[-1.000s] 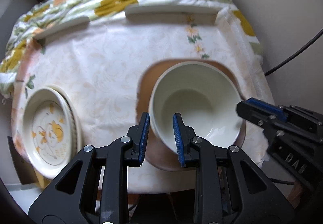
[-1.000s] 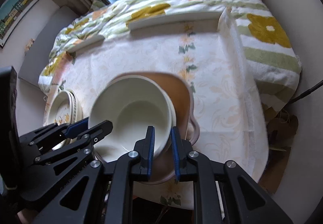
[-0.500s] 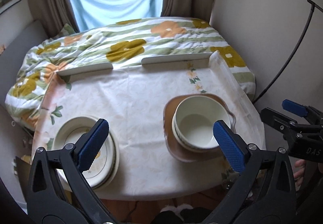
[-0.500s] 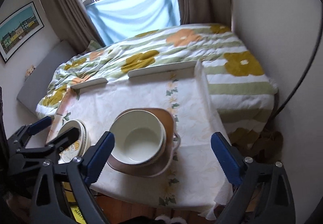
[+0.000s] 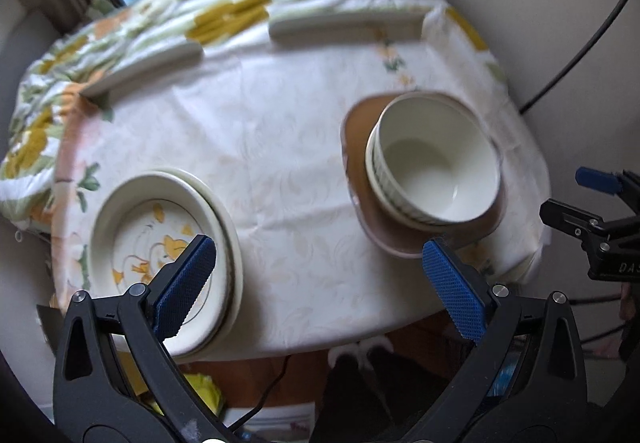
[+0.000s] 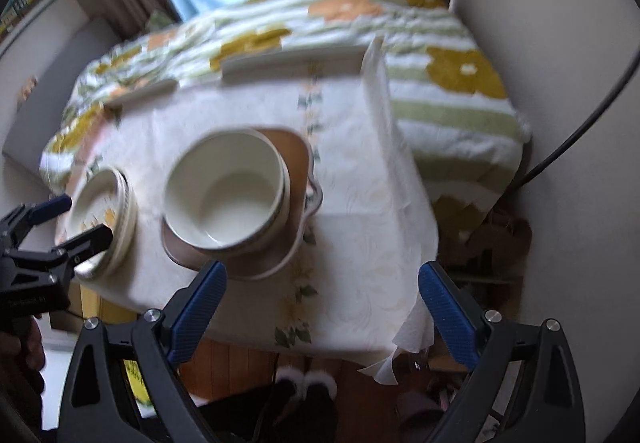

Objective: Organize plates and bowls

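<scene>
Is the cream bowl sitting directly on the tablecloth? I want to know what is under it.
No, the cream bowl sits nested in another bowl on a brown plate, which rests on the tablecloth.

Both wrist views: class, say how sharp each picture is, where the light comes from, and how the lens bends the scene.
Left wrist view: mild motion blur on the bowls; daylight from the far window. Right wrist view: stronger smear across the bowls and bedspread; same window backlight. Both: fisheye bulge, dark corners.
</scene>
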`<action>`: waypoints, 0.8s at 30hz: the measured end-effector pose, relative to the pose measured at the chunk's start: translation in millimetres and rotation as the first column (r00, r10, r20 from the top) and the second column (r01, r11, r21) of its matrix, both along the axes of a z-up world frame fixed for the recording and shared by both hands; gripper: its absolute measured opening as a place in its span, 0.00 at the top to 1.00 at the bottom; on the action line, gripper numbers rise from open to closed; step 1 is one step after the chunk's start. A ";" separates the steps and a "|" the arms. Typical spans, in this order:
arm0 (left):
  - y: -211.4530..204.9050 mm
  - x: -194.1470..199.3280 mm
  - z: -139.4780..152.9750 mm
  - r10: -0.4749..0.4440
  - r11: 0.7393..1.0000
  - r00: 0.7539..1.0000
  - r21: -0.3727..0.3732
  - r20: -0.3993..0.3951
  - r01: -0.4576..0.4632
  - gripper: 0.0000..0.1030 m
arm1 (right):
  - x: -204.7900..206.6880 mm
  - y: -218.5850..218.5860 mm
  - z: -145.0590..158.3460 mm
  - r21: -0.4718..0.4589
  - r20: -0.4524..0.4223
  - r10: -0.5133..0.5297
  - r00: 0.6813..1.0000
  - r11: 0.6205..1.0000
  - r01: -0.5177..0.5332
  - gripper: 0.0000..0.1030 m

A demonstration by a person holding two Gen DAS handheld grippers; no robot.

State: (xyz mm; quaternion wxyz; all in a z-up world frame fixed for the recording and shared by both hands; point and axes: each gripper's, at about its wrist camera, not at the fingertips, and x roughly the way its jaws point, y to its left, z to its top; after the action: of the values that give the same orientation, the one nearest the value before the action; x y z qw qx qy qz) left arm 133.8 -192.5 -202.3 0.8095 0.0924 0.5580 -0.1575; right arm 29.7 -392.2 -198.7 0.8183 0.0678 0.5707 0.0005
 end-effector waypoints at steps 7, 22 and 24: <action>-16.4 27.1 -42.7 -0.068 0.997 0.988 0.023 -0.140 0.072 0.07 | 34.8 3.4 -43.1 0.013 -0.151 0.078 0.986 0.997 -0.077 0.20; -63.6 42.6 -95.1 -0.180 0.980 0.947 0.036 -0.265 0.196 0.75 | 61.4 20.2 -86.5 0.091 -0.254 0.229 0.940 0.973 -0.213 0.66; -68.3 42.2 -97.2 -0.190 0.978 0.945 0.029 -0.266 0.204 0.85 | 60.6 22.7 -87.3 0.091 -0.246 0.239 0.939 0.970 -0.224 0.75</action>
State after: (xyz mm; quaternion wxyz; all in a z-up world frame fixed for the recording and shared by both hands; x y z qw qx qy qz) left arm 176.0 -260.8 -299.5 0.7060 0.1487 0.6521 -0.2328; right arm 90.3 -369.5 -286.0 0.7299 0.0248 0.6749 0.1055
